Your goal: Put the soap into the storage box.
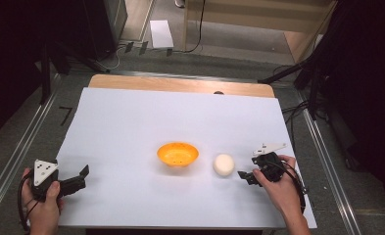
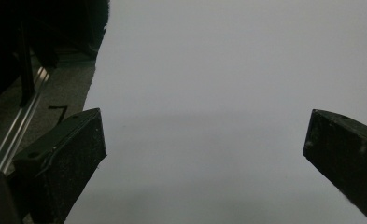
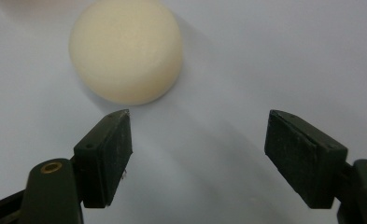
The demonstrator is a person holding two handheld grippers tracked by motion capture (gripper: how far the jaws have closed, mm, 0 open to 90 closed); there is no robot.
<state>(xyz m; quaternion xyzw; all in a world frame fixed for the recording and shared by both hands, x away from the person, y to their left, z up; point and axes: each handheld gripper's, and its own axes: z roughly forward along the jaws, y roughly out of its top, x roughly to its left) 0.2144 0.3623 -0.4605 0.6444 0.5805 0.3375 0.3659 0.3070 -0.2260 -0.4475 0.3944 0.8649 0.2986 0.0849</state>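
Unmarked cream ball (image 3: 126,50) before right gripper (image 3: 197,156)

cream ball (image 3: 125,51): smooth, matt; orange bowl (image 1: 178,153): glossy plastic; table (image 1: 131,122): matt white sheet

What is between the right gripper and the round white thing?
Nothing: bare white table cover separates the open right gripper from the cream ball, as the right gripper view shows. The high view agrees.
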